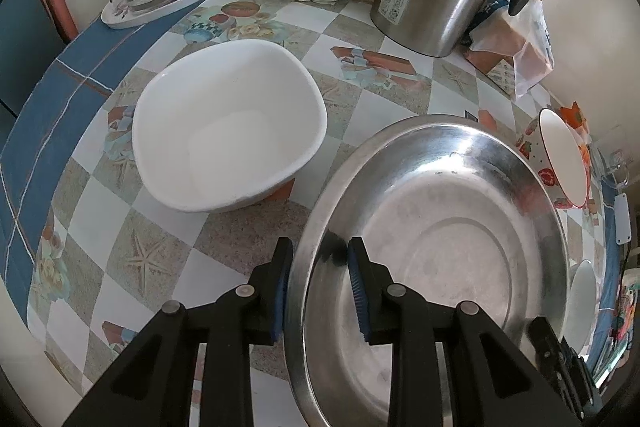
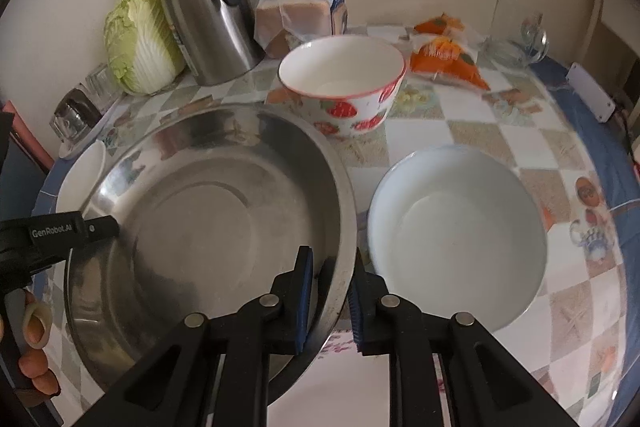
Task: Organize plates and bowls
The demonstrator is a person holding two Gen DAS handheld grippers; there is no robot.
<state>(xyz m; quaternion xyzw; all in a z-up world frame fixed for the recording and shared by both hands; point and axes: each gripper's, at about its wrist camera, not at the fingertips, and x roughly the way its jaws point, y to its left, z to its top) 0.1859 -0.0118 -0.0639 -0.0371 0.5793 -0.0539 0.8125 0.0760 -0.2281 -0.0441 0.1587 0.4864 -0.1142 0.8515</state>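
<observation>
Both grippers, left and right, clamp opposite rims of the empty steel basin. Beside the basin: empty white bowl, strawberry bowl, pale bowl, all empty.

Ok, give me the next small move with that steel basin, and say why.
Probably lift the steel basin level with both grippers: the left gripper and right gripper each straddle its rim on opposite sides, and the white bowl sits clear beside it.
</observation>
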